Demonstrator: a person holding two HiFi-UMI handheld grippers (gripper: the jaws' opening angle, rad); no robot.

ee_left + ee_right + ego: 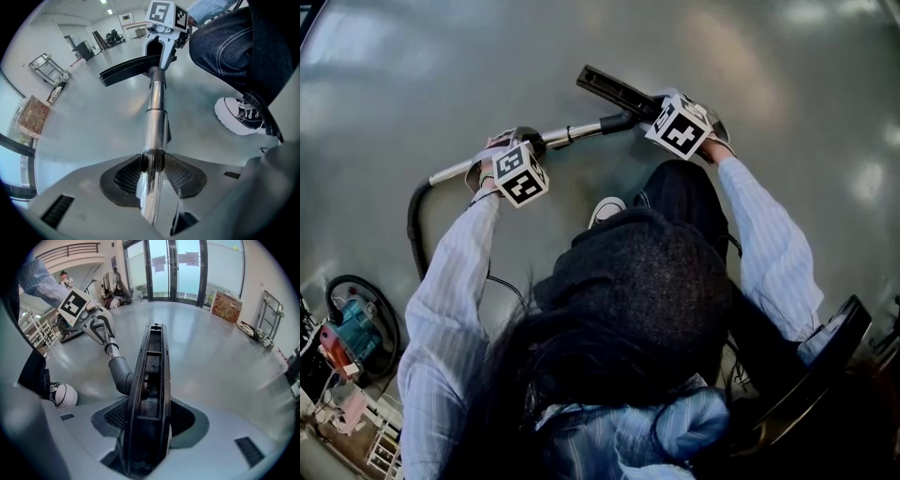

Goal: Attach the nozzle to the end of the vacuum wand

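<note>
Out in front of your knees, over the bare floor [441, 75], the wand [157, 108] runs from left to right between your two hands. Your left tongs [151, 161] are closed narrow on its metal tube, pads against both sides. That grip sits partway along the tube, which leaves the right-hand end free and lets you steer it. The black hose [417, 225] trails off the left end and curls down toward you, so that hand also carries the drag of the hose.

Your right tongs [147, 416] stand wide but are full: they clamp the flat black nozzle [152, 362] edge-on across its body. Holding it by the body seems sensible, because the grey neck [121, 373] sticks out to the side, clear of the pads, and can line up with the tube. The neck already meets the end of the wand, and the two look joined in a line. Whether the joint is pushed fully home I cannot tell.

Each piece is held firmly in its own hand, so you can press them toward each other. Your shoe [239, 117] rests on the floor just beside the wand, clear of it.
</note>
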